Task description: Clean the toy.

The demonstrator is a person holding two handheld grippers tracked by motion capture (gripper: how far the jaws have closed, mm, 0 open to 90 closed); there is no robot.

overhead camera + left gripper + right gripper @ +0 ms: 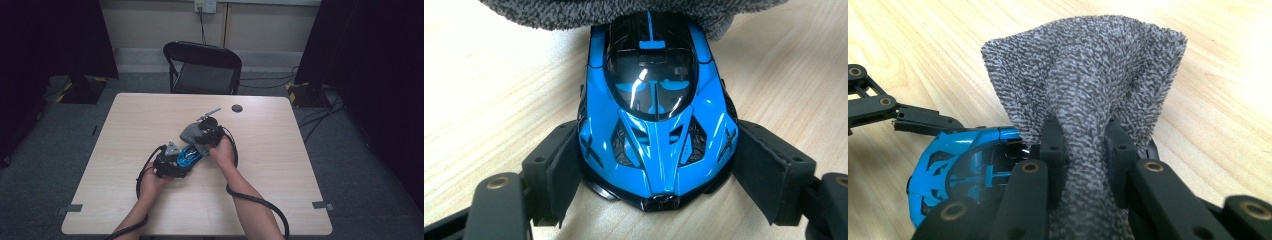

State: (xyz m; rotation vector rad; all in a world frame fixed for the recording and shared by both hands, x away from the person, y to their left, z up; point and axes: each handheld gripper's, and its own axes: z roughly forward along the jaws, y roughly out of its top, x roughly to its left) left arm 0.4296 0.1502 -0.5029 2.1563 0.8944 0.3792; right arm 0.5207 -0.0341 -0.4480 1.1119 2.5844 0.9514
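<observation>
A shiny blue and black toy car (656,115) stands on the wooden table (150,115), near the middle. My left gripper (656,170) is shut on the blue toy car, its pads (566,167) pressed on both sides of the car's near end. A grey terry cloth (1083,85) is bunched between the jaws of my right gripper (1083,145), which is shut on it. The cloth (634,12) lies over the far end of the car (955,172). In the high view the left gripper (170,162) sits lower left of the car (189,155), and the right gripper (207,132) upper right with the cloth (192,132).
A small dark round disc (237,108) lies near the table's far edge. A black folding chair (202,67) stands behind the table. Cables trail from both grippers over the near part of the table.
</observation>
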